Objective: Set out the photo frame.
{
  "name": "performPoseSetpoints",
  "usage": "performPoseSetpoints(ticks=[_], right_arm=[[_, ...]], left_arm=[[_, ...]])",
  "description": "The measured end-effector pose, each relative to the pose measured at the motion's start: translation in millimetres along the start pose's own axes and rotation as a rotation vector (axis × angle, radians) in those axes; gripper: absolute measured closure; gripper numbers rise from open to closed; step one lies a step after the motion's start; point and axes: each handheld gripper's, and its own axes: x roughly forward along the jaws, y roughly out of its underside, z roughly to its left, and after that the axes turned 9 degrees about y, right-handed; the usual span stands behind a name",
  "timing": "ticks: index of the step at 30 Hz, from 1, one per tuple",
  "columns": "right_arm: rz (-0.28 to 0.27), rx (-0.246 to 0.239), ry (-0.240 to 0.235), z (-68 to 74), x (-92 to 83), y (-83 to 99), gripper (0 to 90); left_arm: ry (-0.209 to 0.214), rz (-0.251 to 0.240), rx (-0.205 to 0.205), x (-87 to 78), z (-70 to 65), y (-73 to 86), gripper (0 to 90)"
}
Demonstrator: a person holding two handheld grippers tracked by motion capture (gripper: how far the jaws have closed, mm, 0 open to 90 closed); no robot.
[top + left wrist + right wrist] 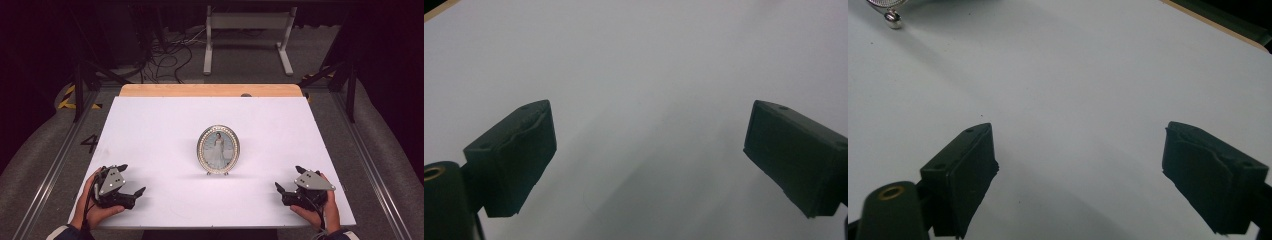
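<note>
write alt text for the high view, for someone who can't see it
An oval silver picture frame stands upright at the middle of a white table, holding a photo of a figure in a white dress. Near the front edge, a person's hands rest a left hand-held gripper and a right hand-held gripper on either side, both open and apart from the frame.

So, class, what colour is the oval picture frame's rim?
Silver, edged with small pearl-like beads; the picture frame shows best in the high view.
</note>
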Motion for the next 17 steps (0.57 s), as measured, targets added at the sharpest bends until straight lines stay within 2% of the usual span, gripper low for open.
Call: performPoseSetpoints(ticks=[17], right_arm=[[-0.002, 0.007, -0.003, -1.1, -0.5, 1.2, 14.1]], left_arm=[[-0.002, 0.003, -0.014, 3.5, 1.8, -1.6, 6.9]])
